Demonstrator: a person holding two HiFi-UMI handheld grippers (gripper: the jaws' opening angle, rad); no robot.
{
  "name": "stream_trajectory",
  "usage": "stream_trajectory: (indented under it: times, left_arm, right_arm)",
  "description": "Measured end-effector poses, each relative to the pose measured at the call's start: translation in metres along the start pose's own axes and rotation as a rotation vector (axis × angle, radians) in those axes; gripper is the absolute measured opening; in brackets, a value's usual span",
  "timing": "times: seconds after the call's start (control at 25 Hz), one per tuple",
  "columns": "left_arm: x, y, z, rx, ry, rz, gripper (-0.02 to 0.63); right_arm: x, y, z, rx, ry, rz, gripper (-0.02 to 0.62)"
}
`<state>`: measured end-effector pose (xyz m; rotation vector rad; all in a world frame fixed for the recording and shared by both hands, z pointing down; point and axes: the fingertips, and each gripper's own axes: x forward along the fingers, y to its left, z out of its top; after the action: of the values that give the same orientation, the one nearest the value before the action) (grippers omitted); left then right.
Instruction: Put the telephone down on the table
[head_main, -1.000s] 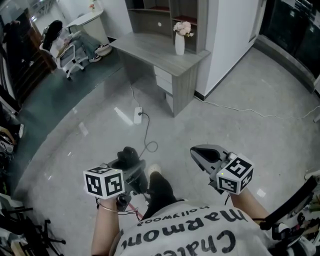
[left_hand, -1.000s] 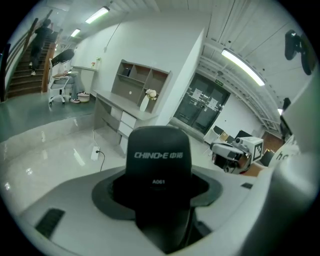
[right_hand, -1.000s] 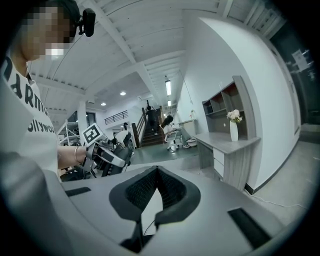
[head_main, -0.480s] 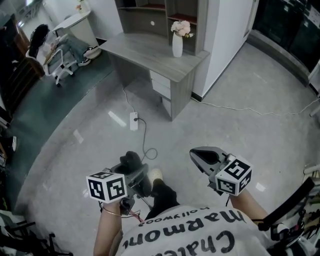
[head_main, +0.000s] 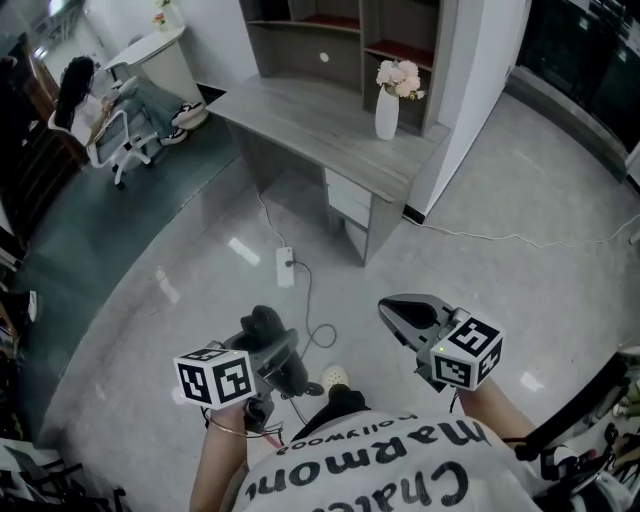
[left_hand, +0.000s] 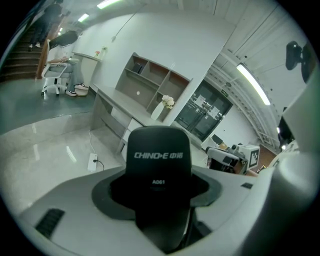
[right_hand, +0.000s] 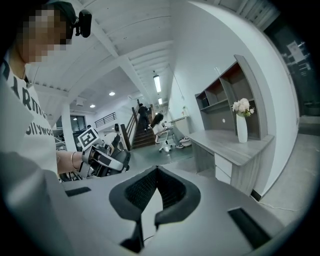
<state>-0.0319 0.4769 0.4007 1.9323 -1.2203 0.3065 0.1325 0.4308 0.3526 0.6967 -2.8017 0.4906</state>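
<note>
A black telephone handset (head_main: 263, 326) with white print stands upright between the jaws of my left gripper (head_main: 270, 338), which is shut on it above the floor. In the left gripper view the telephone (left_hand: 157, 170) fills the middle, gripped by the left gripper (left_hand: 158, 196). My right gripper (head_main: 392, 309) hangs level beside it, shut with nothing in it; in its own view the right gripper (right_hand: 157, 171) has its tips together. The grey table (head_main: 330, 125) lies ahead, some way beyond both grippers.
A white vase with flowers (head_main: 387, 108) stands on the table's right end, in front of a shelf unit (head_main: 330, 40). A power strip (head_main: 286, 267) and cable (head_main: 318, 330) lie on the floor. A person (head_main: 75, 85) sits on a white chair at far left.
Both grippers have been carried across the floor toward the table, which now sits more to the right in the head view. The power strip has come nearer. Both grips look unchanged.
</note>
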Motion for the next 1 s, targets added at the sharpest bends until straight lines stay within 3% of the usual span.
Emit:
stream_trajectory:
  times: [0.48, 0.72, 1.0]
  left_arm:
    - [0.019, 0.097, 0.099, -0.006, -0.015, -0.021, 0.273]
    - [0.031, 0.118, 0.120, -0.022, -0.025, -0.031, 0.273]
    - [0.043, 0.130, 0.126, -0.096, -0.028, -0.062, 0.273]
  right_arm:
    - [0.124, -0.036, 0.063, -0.020, -0.017, -0.018, 0.006]
    - [0.153, -0.049, 0.058, -0.005, 0.027, -0.021, 0.006]
    - [0.175, -0.059, 0.059, 0.013, 0.054, -0.013, 0.006]
